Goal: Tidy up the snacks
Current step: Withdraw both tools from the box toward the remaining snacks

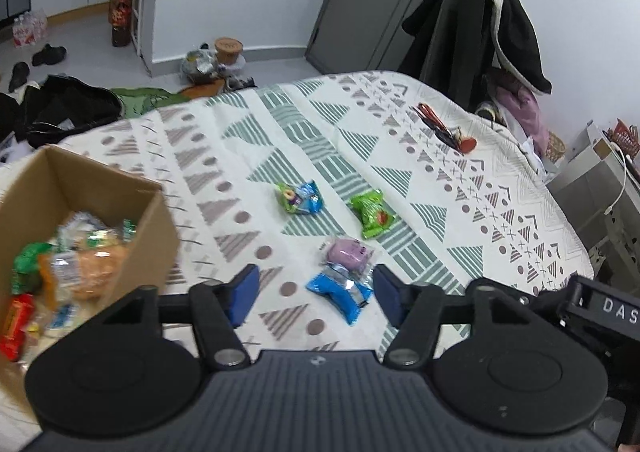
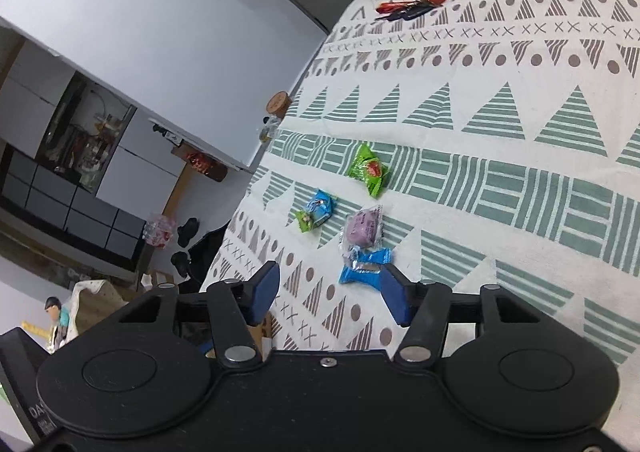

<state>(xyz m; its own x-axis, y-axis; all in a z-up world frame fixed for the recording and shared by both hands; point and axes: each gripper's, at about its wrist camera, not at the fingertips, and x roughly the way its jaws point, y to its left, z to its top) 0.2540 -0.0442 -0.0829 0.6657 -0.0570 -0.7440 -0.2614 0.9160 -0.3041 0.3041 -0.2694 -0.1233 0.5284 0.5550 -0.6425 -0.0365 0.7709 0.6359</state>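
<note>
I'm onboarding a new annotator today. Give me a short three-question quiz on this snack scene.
1. True or false: both tongs, left and right, are open and empty.
2. How many snack packets lie loose on the bedspread?
3. Which packet lies closest to the tongs: A) green packet, B) blue packet, C) purple packet?

Key: 1 true; 2 four; 3 B.

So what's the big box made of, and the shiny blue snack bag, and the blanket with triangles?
The box looks like plain brown cardboard: matte, with thin folded walls. The blue snack bag seems to be glossy plastic film, since it crinkles and glints, with a silvery patch. The blanket with triangles looks like soft woven cloth, probably cotton; it is dull and lies in gentle wrinkles.
</note>
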